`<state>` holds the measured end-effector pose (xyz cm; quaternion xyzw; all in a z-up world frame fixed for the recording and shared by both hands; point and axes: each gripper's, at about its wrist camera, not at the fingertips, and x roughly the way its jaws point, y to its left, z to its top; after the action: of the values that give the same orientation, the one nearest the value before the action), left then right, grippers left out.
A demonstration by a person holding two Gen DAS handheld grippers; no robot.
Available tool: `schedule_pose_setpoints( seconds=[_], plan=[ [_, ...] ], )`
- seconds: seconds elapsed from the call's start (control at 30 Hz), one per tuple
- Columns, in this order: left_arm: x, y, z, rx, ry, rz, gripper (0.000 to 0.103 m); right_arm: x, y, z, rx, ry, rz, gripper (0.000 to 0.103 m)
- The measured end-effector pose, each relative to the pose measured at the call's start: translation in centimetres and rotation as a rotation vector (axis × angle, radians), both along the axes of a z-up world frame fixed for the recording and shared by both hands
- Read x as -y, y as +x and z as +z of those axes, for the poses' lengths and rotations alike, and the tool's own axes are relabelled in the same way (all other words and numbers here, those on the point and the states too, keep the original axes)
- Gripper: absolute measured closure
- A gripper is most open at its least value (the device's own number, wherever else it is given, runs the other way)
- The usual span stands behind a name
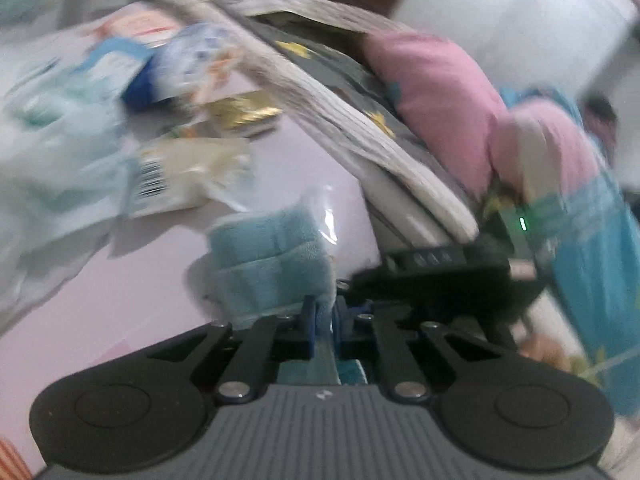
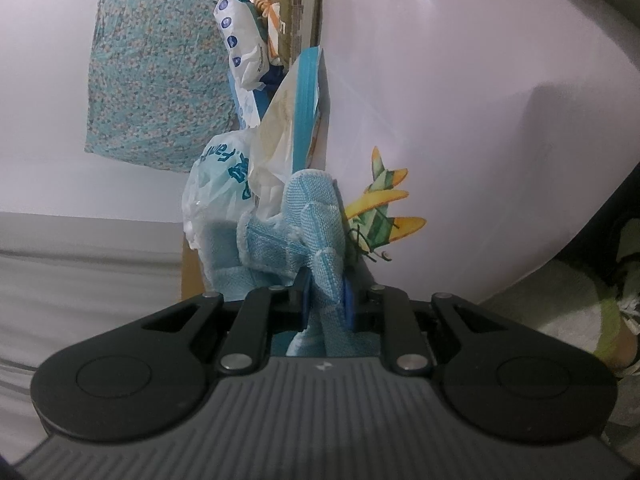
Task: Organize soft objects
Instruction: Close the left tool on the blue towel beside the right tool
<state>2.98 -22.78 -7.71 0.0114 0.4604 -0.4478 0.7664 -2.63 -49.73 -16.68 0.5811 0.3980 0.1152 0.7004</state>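
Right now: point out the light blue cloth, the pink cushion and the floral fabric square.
light blue cloth [image 2: 316,216], right wrist view, bunched upper fold
pink cushion [image 1: 432,92], left wrist view, middle
floral fabric square [image 2: 156,72], right wrist view, centre

Black gripper [image 2: 325,302], blue pads [image 2: 347,300], silver screws.

Cloth [image 2: 316,236] between right tongs [image 2: 325,300], packets [image 2: 244,44] behind it

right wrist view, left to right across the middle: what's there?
Floral cloth → white plastic bag → light blue towel, pinched in the right gripper → green-and-yellow print on the table.
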Motion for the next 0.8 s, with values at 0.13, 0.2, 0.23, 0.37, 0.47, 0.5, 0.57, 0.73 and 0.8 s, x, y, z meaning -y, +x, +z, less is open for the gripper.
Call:
schedule_pose_setpoints(
  seconds=[0.13, 0.2, 0.23, 0.37, 0.47, 0.5, 0.57, 0.73, 0.8],
  plan=[
    [2.0, -0.4, -1.2, 0.005, 0.050, -0.047, 0.079, 0.2, 0.1, -0.4, -0.010, 0.039, -0.007, 0.085],
    [2.1, -0.3, -1.6, -0.003, 0.047, -0.048, 0.076, 0.4, -0.1, -0.8, -0.016, 0.076, -0.018, 0.083],
    [2.1, -0.3, -1.5, -0.005, 0.043, -0.052, 0.073, 0.5, -0.2, -1.0, -0.017, 0.099, -0.026, 0.079],
    [2.0, -0.1, -1.5, -0.004, 0.041, -0.054, 0.060, 0.9, -0.4, -1.6, 0.004, 0.171, -0.055, 0.062],
    [2.3, 0.1, -1.6, -0.006, 0.041, -0.062, 0.050, 0.9, -0.4, -1.2, 0.018, 0.177, -0.053, 0.052],
    [2.4, -0.1, -1.5, 0.001, 0.039, -0.066, 0.047, 0.9, -0.3, -1.1, 0.021, 0.175, -0.050, 0.049],
    [2.5, -0.4, -1.3, 0.023, 0.047, -0.076, 0.040, 0.8, -0.2, -0.9, 0.029, 0.172, -0.043, 0.047],
    [2.6, -0.8, -1.2, 0.051, 0.052, -0.090, 0.031, 0.9, -0.1, 0.4, 0.075, 0.116, -0.003, 0.034],
    [2.7, -1.0, -1.1, 0.066, 0.050, -0.097, 0.027, 0.6, 0.0, 1.2, 0.084, 0.059, 0.029, 0.034]
  ],
)
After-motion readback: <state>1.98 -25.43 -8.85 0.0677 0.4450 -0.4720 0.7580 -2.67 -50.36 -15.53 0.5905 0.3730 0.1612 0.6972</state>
